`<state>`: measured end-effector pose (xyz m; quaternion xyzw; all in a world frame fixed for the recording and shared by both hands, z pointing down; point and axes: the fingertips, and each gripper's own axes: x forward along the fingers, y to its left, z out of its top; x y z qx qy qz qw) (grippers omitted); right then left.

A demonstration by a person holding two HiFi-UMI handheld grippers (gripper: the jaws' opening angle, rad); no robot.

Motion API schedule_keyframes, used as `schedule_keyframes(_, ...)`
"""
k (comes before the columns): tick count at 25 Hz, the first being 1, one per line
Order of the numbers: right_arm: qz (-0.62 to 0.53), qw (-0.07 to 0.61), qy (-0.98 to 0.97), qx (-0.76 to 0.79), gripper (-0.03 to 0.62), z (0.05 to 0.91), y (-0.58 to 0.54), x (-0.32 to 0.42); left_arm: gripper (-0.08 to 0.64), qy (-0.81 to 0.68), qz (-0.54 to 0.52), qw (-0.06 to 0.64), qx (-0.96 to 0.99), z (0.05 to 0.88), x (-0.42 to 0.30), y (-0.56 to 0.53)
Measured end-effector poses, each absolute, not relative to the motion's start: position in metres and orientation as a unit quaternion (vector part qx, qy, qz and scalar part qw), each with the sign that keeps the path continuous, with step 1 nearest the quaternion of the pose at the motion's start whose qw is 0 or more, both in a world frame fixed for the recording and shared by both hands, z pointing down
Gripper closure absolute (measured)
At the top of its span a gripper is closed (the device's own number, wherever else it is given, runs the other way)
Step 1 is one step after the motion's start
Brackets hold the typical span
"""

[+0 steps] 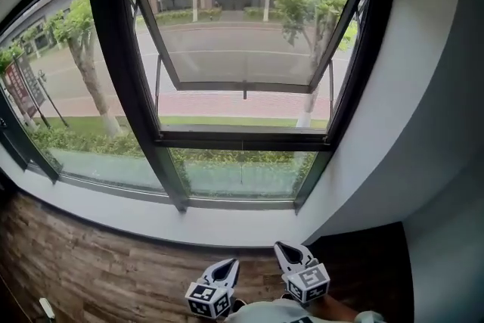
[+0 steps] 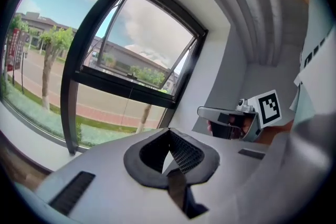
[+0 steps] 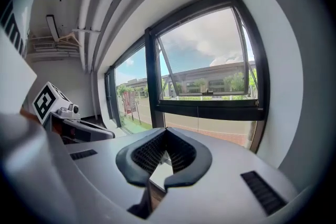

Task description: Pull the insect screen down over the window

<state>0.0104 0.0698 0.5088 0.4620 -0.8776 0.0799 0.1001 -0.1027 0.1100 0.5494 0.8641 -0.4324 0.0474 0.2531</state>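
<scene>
The dark-framed window (image 1: pixel 242 138) fills the wall ahead, and its upper sash (image 1: pixel 244 49) is swung outward at the bottom. I see no screen mesh across the opening. A thin cord (image 1: pixel 244 94) hangs at the middle of the sash's lower rail. My left gripper (image 1: pixel 229 263) and right gripper (image 1: pixel 281 246) are held low, side by side, well below the sill, both shut with nothing between the jaws. In the left gripper view, the left gripper (image 2: pixel 169 131) points up at the window (image 2: pixel 136 55), as does the right gripper (image 3: pixel 165 131) in its own view.
A white sill (image 1: pixel 151 212) runs under the frame, with wooden flooring (image 1: pixel 91 268) below it. A white wall (image 1: pixel 423 125) closes in on the right. A fixed pane (image 1: pixel 60 87) lies to the left and another (image 1: pixel 242 174) sits under the sash.
</scene>
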Motion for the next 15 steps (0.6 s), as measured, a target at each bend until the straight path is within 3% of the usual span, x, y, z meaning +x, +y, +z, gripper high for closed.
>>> schedule_keyframes(8, 0.044, 0.074, -0.88, 0.467, 0.584, 0.486, 0.144, 0.079, 0.548, -0.469, 0.043, 0.221, 0.854, 0.541, -0.052, 0.176)
schedule_keyframes(15, 0.026, 0.073, -0.875, 0.478, 0.584, 0.49, 0.232, 0.177, 0.547, -0.497, 0.024, 0.211, 0.842, 0.525, 0.05, 0.254)
